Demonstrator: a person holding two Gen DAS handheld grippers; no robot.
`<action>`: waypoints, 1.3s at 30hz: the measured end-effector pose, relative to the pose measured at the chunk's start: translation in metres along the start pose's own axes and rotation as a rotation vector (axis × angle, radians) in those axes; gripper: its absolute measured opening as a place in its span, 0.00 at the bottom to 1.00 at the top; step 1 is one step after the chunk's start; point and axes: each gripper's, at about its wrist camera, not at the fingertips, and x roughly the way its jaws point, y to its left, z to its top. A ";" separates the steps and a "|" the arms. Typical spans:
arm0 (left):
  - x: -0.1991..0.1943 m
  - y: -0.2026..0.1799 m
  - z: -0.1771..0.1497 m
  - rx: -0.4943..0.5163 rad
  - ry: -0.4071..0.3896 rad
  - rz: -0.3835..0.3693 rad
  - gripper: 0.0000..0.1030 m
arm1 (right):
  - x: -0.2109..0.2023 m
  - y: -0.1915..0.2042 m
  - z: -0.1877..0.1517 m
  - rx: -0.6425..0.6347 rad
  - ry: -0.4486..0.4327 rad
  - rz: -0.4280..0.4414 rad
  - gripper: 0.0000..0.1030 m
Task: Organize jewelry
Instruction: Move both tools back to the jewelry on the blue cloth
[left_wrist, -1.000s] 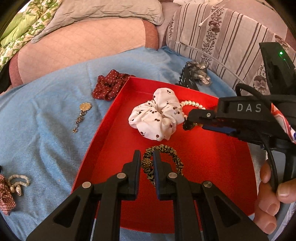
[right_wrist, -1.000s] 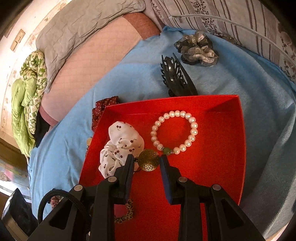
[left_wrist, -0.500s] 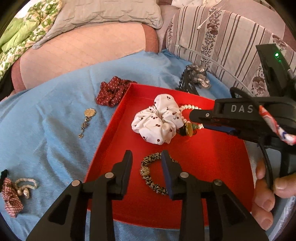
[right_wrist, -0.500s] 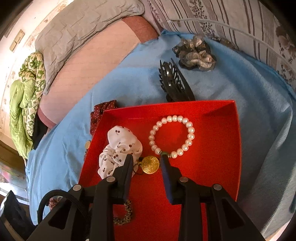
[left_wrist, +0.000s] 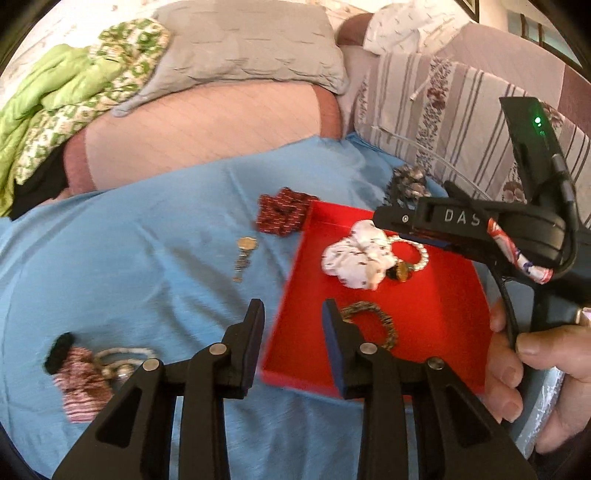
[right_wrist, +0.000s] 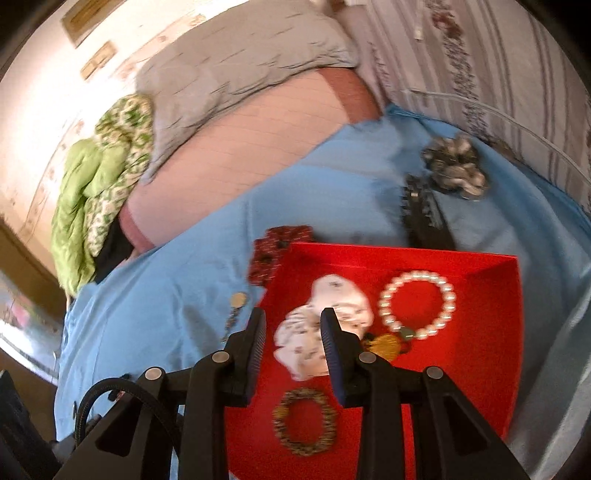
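Observation:
A red tray (left_wrist: 436, 325) (right_wrist: 480, 362) lies on the blue cloth. It holds a white spotted scrunchie (left_wrist: 354, 258) (right_wrist: 303, 343), a pearl bracelet (right_wrist: 417, 304) (left_wrist: 421, 254) with a gold pendant (right_wrist: 386, 341), and a leopard-print hair tie (left_wrist: 384, 325) (right_wrist: 304, 422). My left gripper (left_wrist: 292, 314) is open and empty above the tray's left edge. My right gripper (right_wrist: 291, 325) is open and empty above the scrunchie; it also shows in the left wrist view (left_wrist: 384, 218).
On the cloth outside the tray lie a dark red scrunchie (left_wrist: 282, 214) (right_wrist: 275, 251), a gold pendant charm (left_wrist: 244, 254) (right_wrist: 236, 306), a checked scrunchie with a shell bracelet (left_wrist: 96, 369), a black claw clip (right_wrist: 424, 218) and a grey scrunchie (right_wrist: 454, 168). Pillows lie behind.
Both grippers have opened, let go of the hair tie and the gold pendant in the tray, and pulled back and up. The left gripper has swung to the left.

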 end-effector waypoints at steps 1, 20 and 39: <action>-0.005 0.006 -0.002 0.000 -0.004 0.009 0.30 | 0.001 0.005 -0.001 -0.009 0.003 0.007 0.32; -0.061 0.187 -0.061 -0.234 -0.043 0.232 0.32 | 0.041 0.136 -0.059 -0.277 0.113 0.174 0.33; -0.004 0.225 -0.070 -0.205 0.058 0.219 0.09 | 0.072 0.162 -0.079 -0.313 0.191 0.176 0.33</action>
